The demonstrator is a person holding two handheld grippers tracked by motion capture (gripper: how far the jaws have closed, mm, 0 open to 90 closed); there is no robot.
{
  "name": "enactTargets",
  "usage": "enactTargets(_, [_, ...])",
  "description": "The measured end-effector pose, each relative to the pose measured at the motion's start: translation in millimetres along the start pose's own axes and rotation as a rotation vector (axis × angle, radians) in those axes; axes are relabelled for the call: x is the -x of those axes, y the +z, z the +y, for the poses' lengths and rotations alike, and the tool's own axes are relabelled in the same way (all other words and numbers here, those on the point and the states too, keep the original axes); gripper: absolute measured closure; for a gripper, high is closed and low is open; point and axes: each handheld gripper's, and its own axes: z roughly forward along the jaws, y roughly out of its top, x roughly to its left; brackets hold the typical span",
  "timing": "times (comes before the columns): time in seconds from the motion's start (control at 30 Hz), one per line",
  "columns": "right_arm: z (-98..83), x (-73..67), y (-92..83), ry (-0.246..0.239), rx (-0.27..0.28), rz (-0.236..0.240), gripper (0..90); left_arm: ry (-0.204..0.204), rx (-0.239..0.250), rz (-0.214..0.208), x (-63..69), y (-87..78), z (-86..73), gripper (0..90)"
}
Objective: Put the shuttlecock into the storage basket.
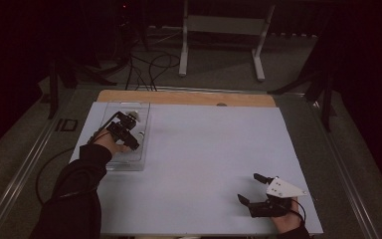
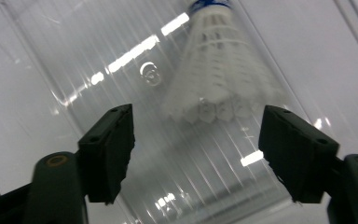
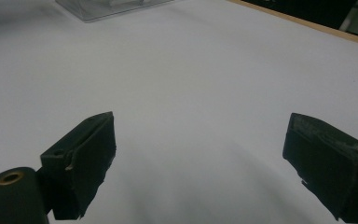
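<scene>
A white shuttlecock (image 2: 214,70) with a blue-banded cork lies in a clear plastic tray (image 1: 110,106) at the table's left, skirt toward my left gripper (image 2: 198,122). That gripper (image 1: 129,130) hangs over the tray (image 2: 121,60), open, its pads apart from the feathers on both sides. My right gripper (image 1: 247,187) rests low near the table's front right edge. It is open too (image 3: 200,140), with bare white surface between its jaws. The tray's corner (image 3: 107,9) shows far off in the right gripper view.
A white sheet (image 1: 204,149) covers the table, with a wooden strip (image 1: 189,97) at its far edge. Beyond it, on the floor, are a white metal stand (image 1: 219,25) and loose cables (image 1: 149,64). A dark sleeve (image 1: 74,199) reaches in from the bottom left.
</scene>
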Motion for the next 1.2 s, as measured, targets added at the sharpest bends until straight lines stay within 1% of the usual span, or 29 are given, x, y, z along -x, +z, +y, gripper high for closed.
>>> enactTargets(0.03, [0.0, 0.1, -0.3, 0.0, -0.001, 0.0, 9.1, 0.003, 0.002, 0.008, -0.2, -1.6, -1.1, 22.2])
enactTargets(0.13, [-0.2, 0.4, -0.1, -0.001, -0.002, 0.0, 9.2, -0.007, 0.026, -0.005, -2.0, -7.2, -4.3, 18.0])
enactTargets(0.17, [-0.1, 0.2, 0.2, 0.0, -0.002, 0.0, 9.1, -0.005, 0.033, -0.024, -3.7, -9.6, -5.3, 15.6])
enactTargets(0.2, [-0.1, 0.0, 0.4, 0.0, -0.003, 0.0, 9.2, -0.009, 0.041, -0.043, -5.2, -12.0, -6.3, 11.4])
enactTargets(0.23, [0.0, 0.0, 0.4, -0.002, -0.003, 0.0, 9.1, -0.01, 0.046, -0.055, -6.1, -13.7, -7.2, 8.1])
enactTargets(0.3, [0.1, -0.3, 0.3, 0.0, -0.003, -0.003, 9.2, 0.001, 0.05, -0.066, -7.4, -16.9, -8.7, 1.1])
enactTargets(0.37, [0.0, -0.1, 0.3, 0.0, -0.002, -0.003, 9.2, 0.005, 0.06, -0.07, -7.8, -20.3, -9.9, 0.0])
enactTargets(0.43, [-0.1, -0.1, 0.3, -0.001, -0.003, -0.003, 9.2, 0.018, 0.069, -0.086, -7.8, -23.4, -11.1, 0.0])
enactTargets(0.5, [-0.2, 0.1, 0.3, 0.0, -0.004, -0.002, 9.2, 0.03, 0.071, -0.081, -6.8, -26.1, -11.7, 0.0])
enactTargets(0.6, [-0.1, -0.1, 0.4, -0.001, -0.003, -0.001, 9.2, 0.04, 0.083, -0.088, -5.5, -31.2, -12.3, 0.0])
enactTargets(0.67, [0.0, -0.3, 0.2, 0.001, -0.004, -0.002, 9.2, 0.042, 0.101, -0.098, -3.8, -35.1, -12.8, 0.0])
enactTargets(0.7, [0.0, -0.1, 0.2, 0.0, -0.002, -0.002, 9.2, 0.039, 0.112, -0.1, -3.0, -37.0, -13.0, 0.0])
enactTargets(0.73, [0.0, 0.0, 0.2, 0.0, -0.002, -0.003, 9.2, 0.044, 0.126, -0.103, -2.6, -39.3, -13.3, 0.0])
enactTargets(0.77, [0.0, 0.0, 0.3, 0.001, -0.002, -0.003, 9.2, 0.049, 0.146, -0.121, -2.4, -41.6, -13.8, 0.0])
enactTargets(0.8, [-0.1, 0.0, 0.3, 0.001, -0.003, -0.001, 9.1, 0.047, 0.16, -0.129, -2.2, -43.8, -14.0, 0.0])
enactTargets(0.83, [-0.1, -0.1, 0.5, 0.0, -0.003, -0.002, 9.2, 0.053, 0.175, -0.137, -1.7, -45.7, -14.1, 0.0])
enactTargets(0.9, [-0.1, -0.1, 0.6, 0.0, -0.003, 0.0, 9.2, 0.053, 0.222, -0.166, -0.2, -49.5, -14.3, 0.0])
enactTargets(0.97, [-0.3, 0.2, 0.7, 0.0, -0.004, 0.001, 9.2, 0.074, 0.292, -0.185, 1.6, -52.5, -14.5, 0.0])
enactTargets(1.0, [-0.3, 0.2, 0.6, 0.001, -0.004, 0.0, 9.2, 0.082, 0.306, -0.204, 2.3, -53.8, -13.9, 0.0])
enactTargets(1.03, [-0.3, 0.2, 0.5, 0.001, -0.004, 0.0, 9.2, 0.087, 0.32, -0.205, 3.7, -54.8, -13.4, 0.0])
enactTargets(1.07, [-0.3, 0.1, 0.4, 0.002, -0.004, -0.001, 9.1, 0.102, 0.337, -0.199, 5.3, -56.1, -13.0, 0.0])
enactTargets(1.1, [-0.2, 0.1, 0.3, 0.002, -0.004, -0.001, 9.2, 0.109, 0.346, -0.203, 6.3, -57.7, -12.4, 0.0])
enactTargets(1.2, [-0.5, 0.3, 0.2, 0.0, -0.004, 0.0, 9.2, 0.117, 0.372, -0.209, 9.4, -62.5, -10.5, 0.0])
